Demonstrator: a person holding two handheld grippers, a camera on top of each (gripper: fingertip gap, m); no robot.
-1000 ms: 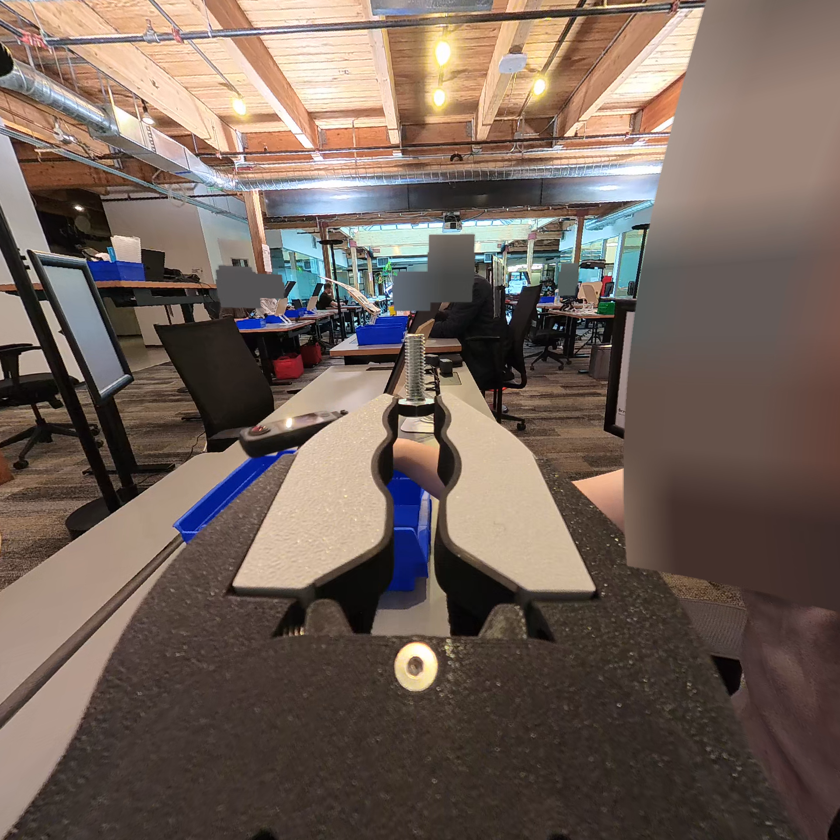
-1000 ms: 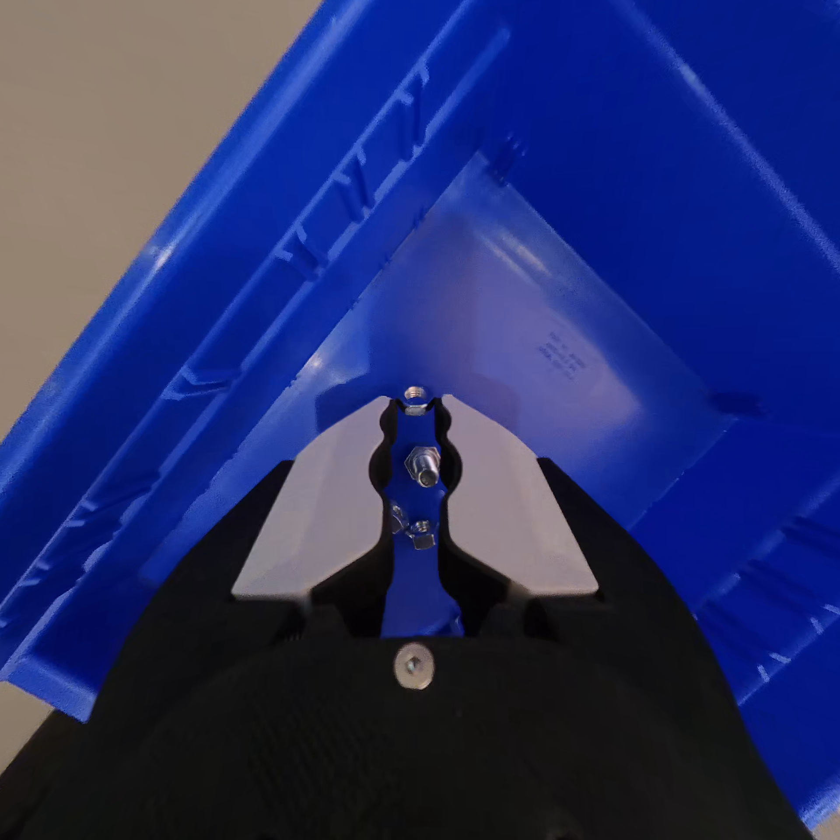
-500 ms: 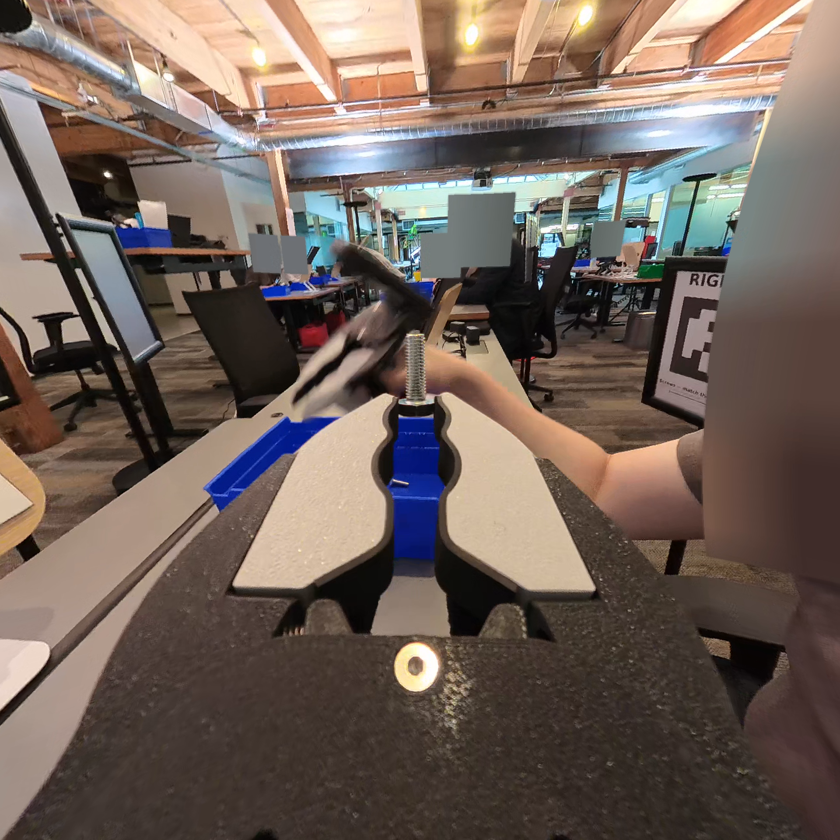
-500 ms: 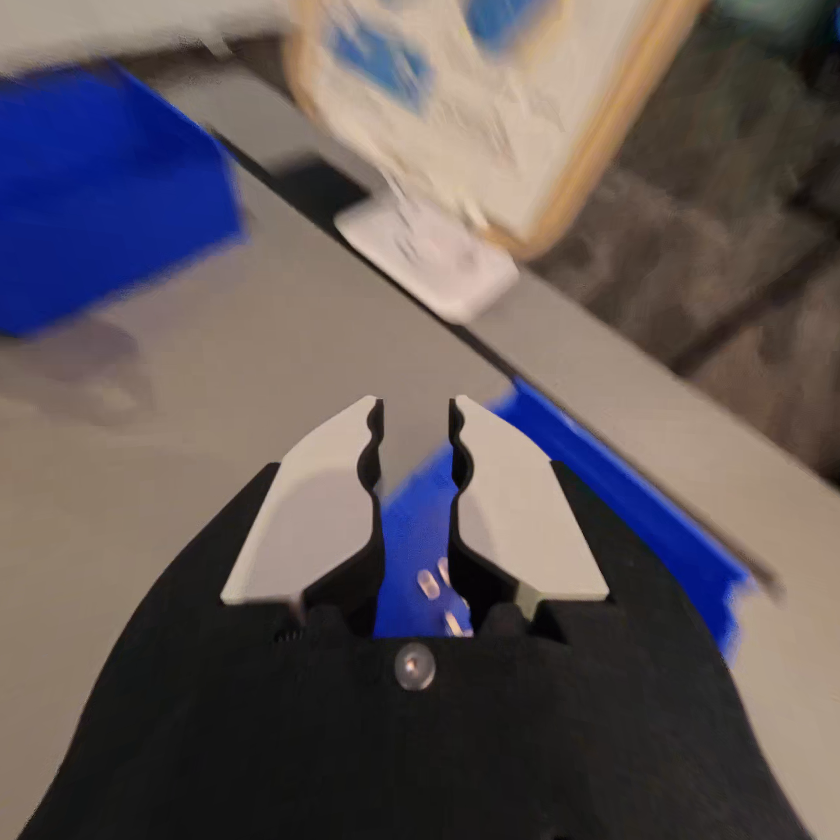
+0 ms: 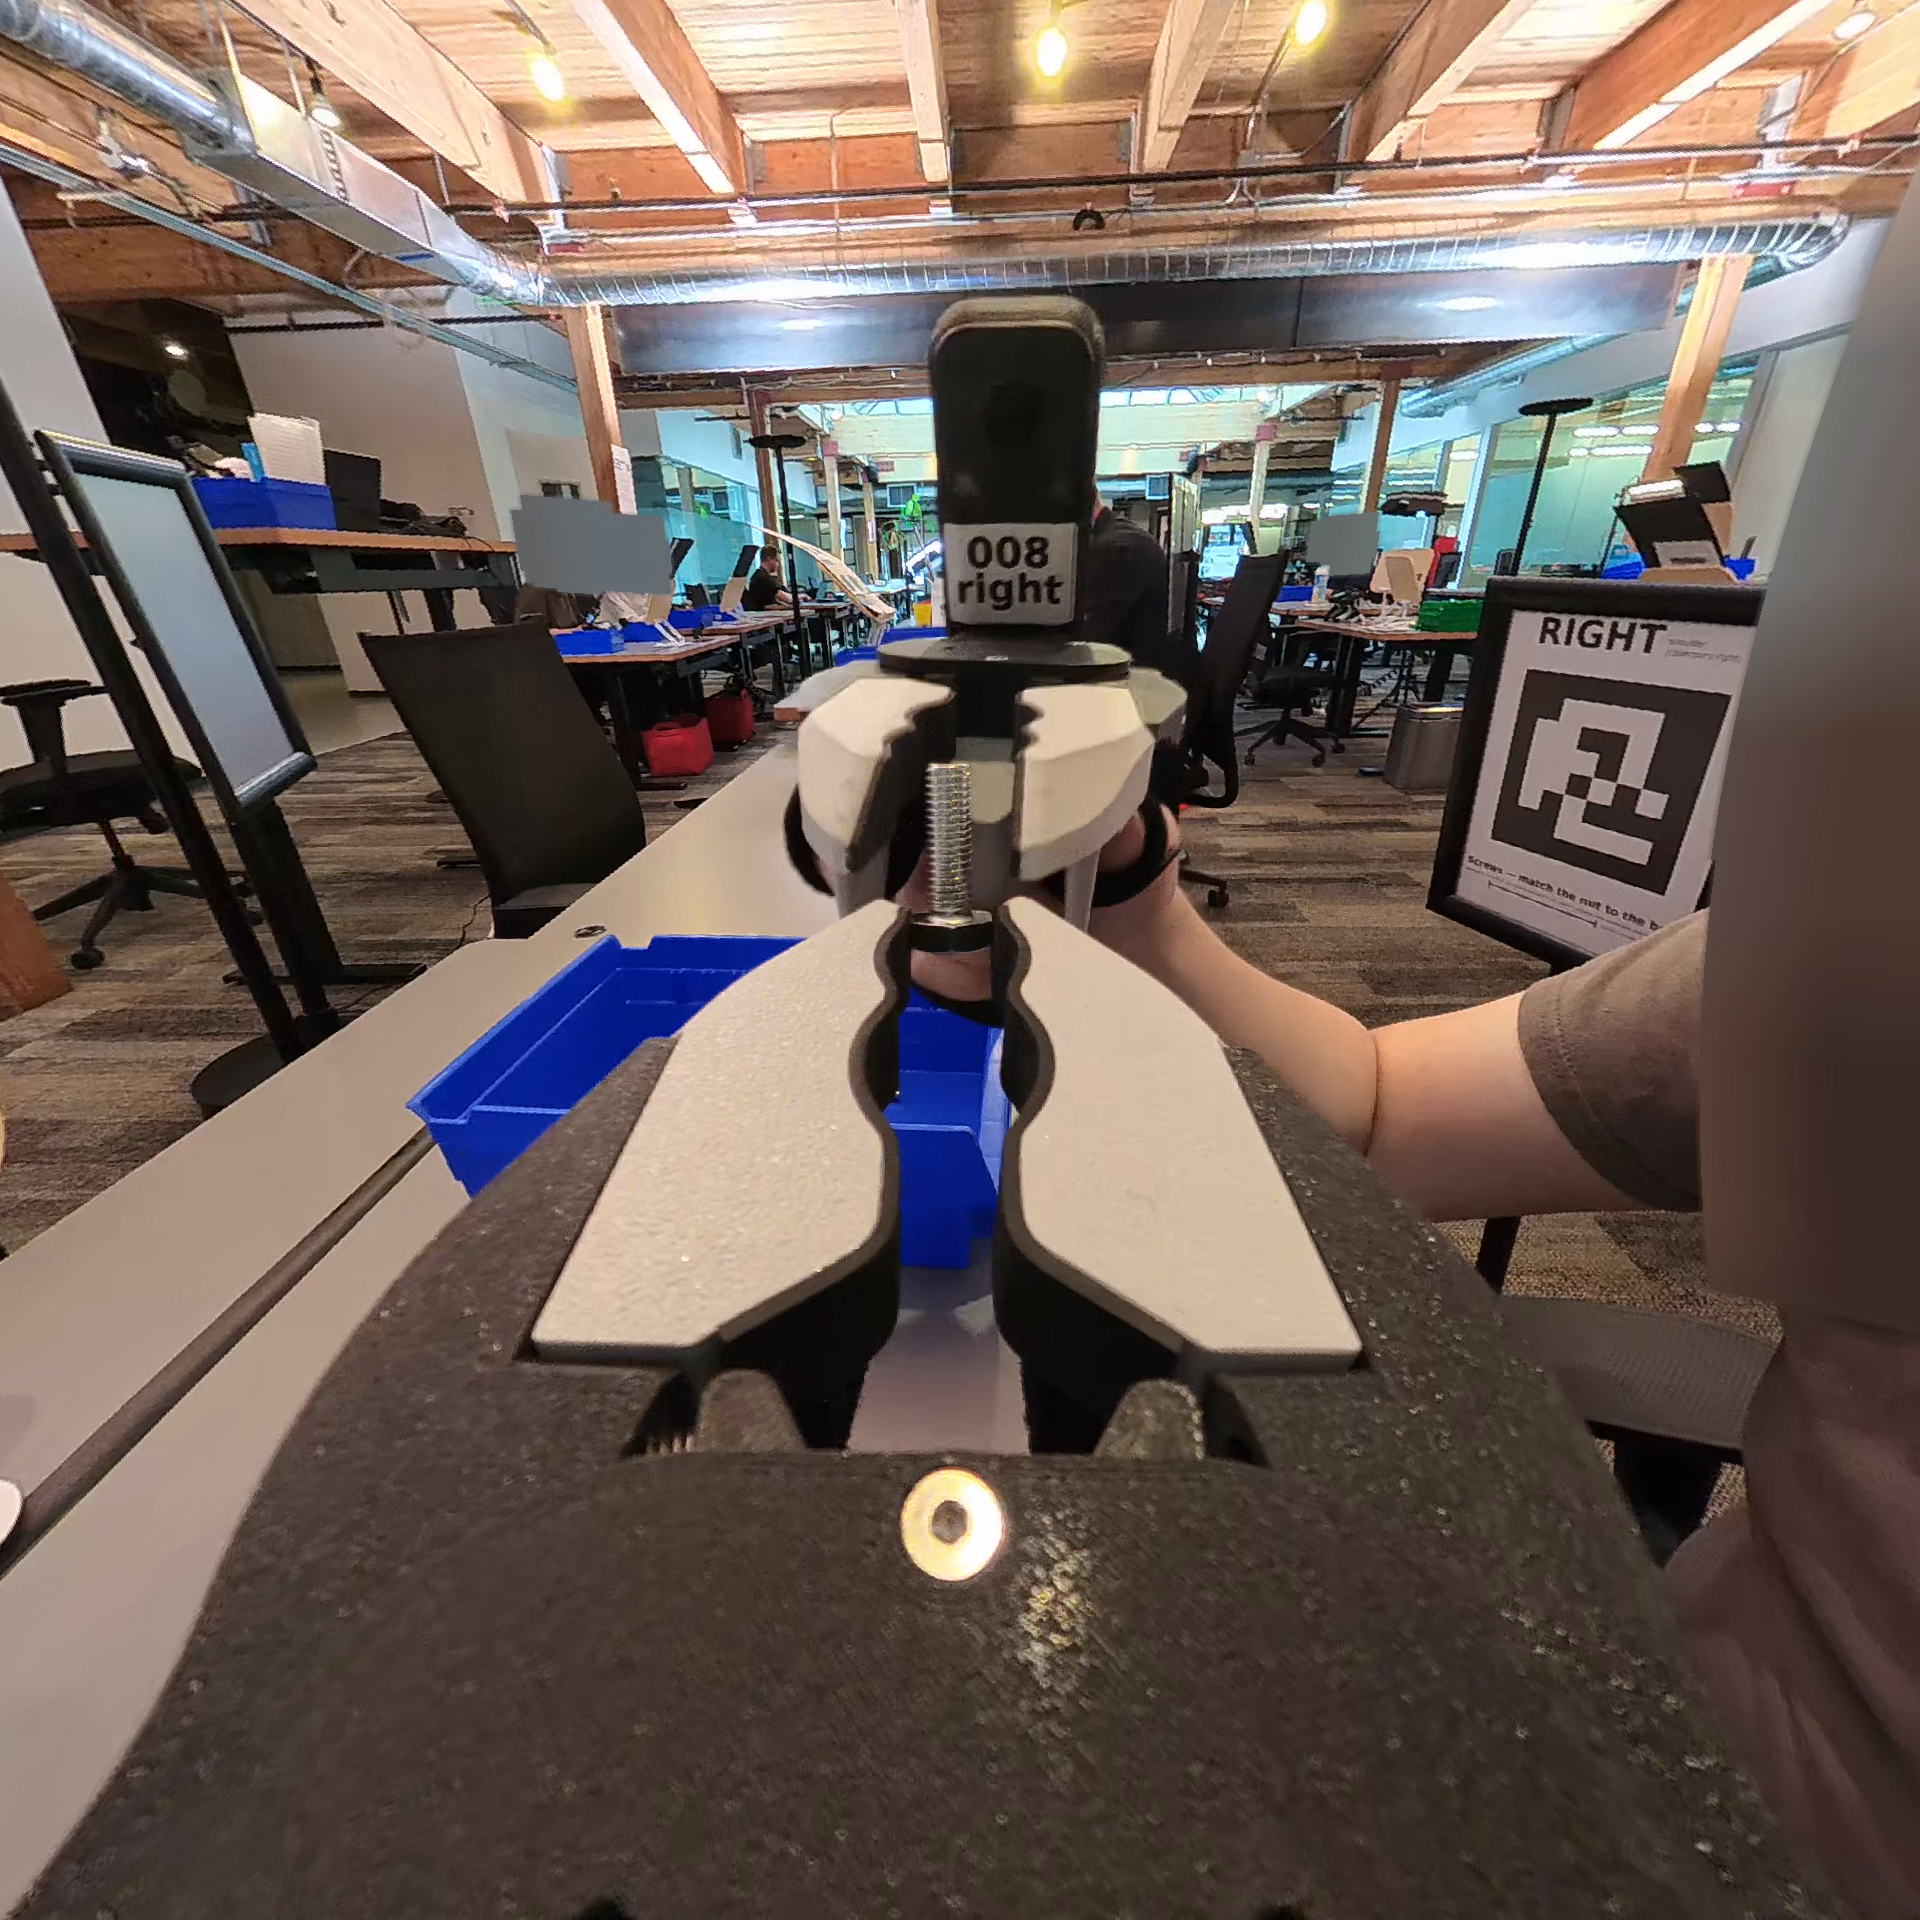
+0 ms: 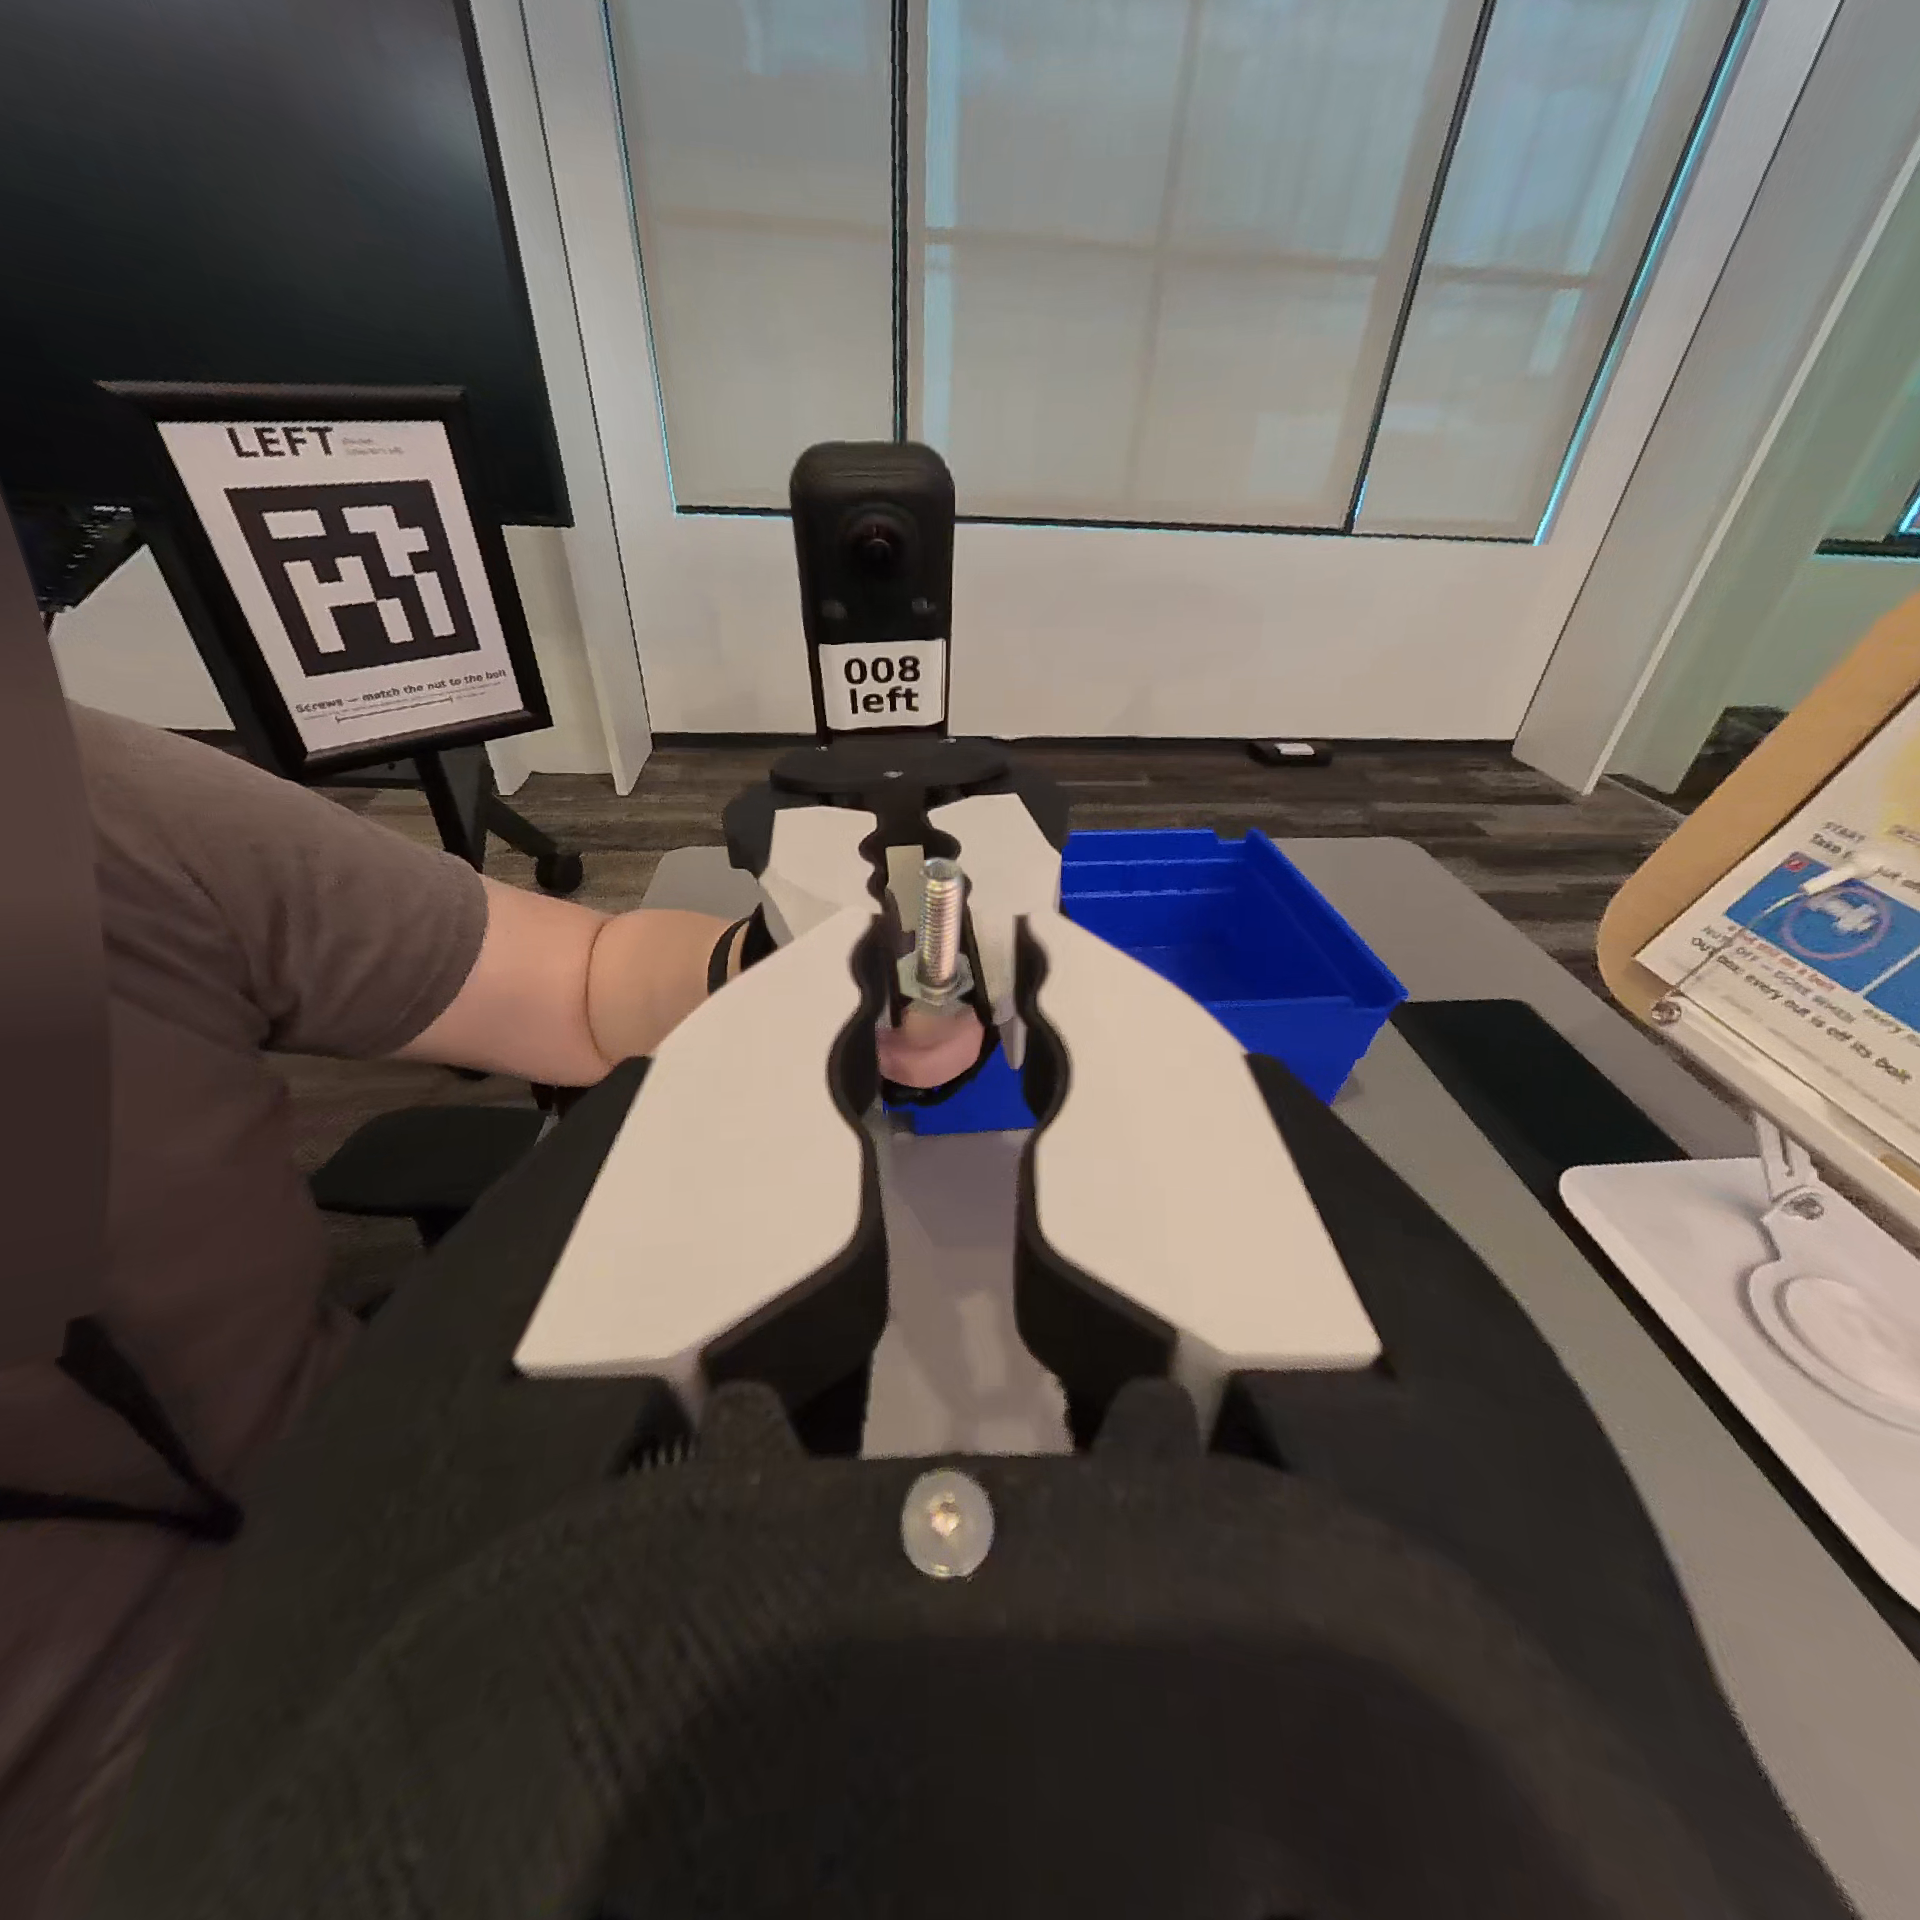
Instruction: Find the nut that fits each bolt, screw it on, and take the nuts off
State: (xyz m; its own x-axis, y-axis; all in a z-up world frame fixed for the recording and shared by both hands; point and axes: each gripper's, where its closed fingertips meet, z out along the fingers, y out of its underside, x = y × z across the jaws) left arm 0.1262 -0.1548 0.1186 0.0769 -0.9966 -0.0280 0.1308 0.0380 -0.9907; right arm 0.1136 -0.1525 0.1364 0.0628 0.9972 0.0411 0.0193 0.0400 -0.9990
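Two grippers face each other above the grey table (image 5: 260, 1174). On my left, the left gripper (image 5: 948, 920) is clamped on the head of a threaded bolt (image 5: 948, 847), which stands upright. My right gripper (image 6: 943, 935) meets it tip to tip, fingers parted around the shank, gripping nothing. Beneath them sits a blue bin (image 5: 582, 1049).

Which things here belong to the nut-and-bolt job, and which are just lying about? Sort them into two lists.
For the job:
- bolt, upright in the shut left gripper
- right gripper, open, facing the bolt
- blue bin

Lying about:
- framed sign
- instruction board
- black chair
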